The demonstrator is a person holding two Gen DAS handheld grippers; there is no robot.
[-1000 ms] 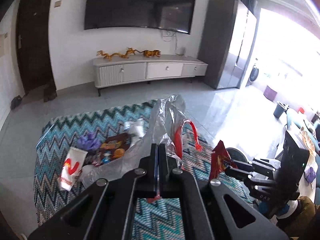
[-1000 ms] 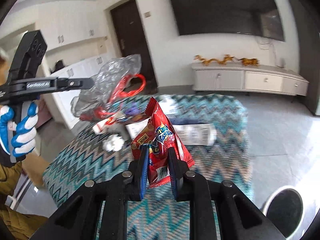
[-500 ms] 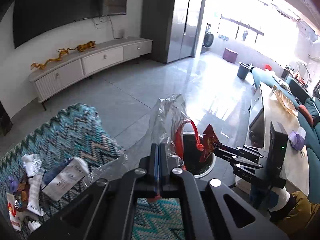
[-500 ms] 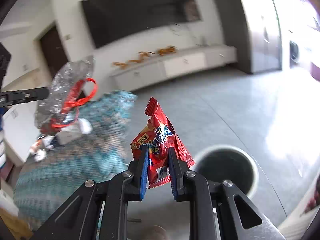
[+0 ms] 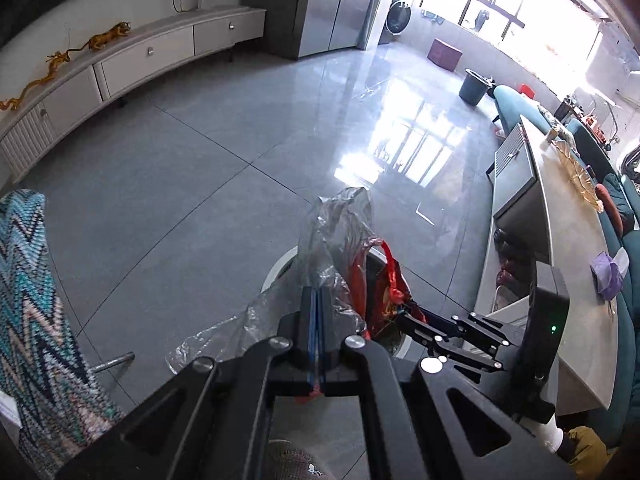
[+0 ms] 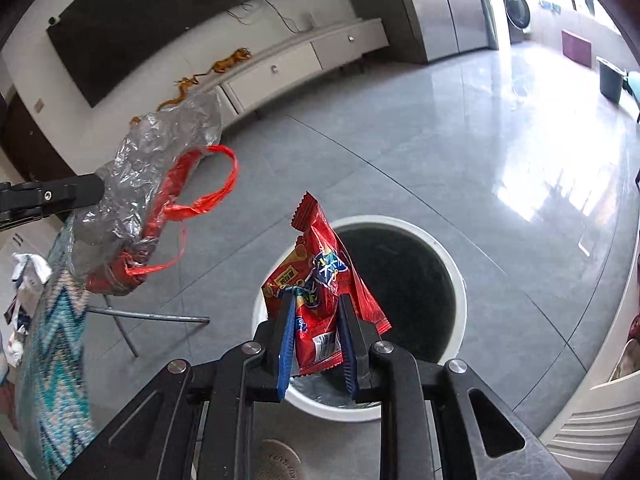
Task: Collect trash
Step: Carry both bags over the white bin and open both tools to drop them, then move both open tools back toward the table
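**Two pieces of trash carried over the bin**

The red foil snack packet with a crimped, zigzag top edge (image 6: 320,280) stands upright between the blue pads of the right tongs (image 6: 316,320), which clamp it low down, near its bottom seam. It hangs directly over the near-left part of the round white waste bin with a dark inside (image 6: 452,264), which stands on the grey tiled floor (image 6: 400,140). The packet looks light, thin and crinkly, so it is likely to slide on smooth pads; a pinch across a flat, sealed edge seems the surest hold, and a gentle one, since the foil creases easily.

To the left and farther off, the crumpled clear plastic bag with red string-like handles (image 6: 152,184) is gripped by the left tongs (image 5: 318,332), whose pads are pressed together on a fold of the film. In the left wrist view the bag stands up in front of the bin's rim, partly hiding it. It is soft, limp and nearly weightless by the look of it, and its loose red loops could snag on the pads when let go.

At the left edge, a desk under a teal zigzag-patterned cloth (image 6: 52,360) carries more white scraps (image 6: 26,276). Along the far wall runs a low white cabinet (image 6: 304,56).

My judgement: both items are placed for dropping, the packet more squarely over the opening.
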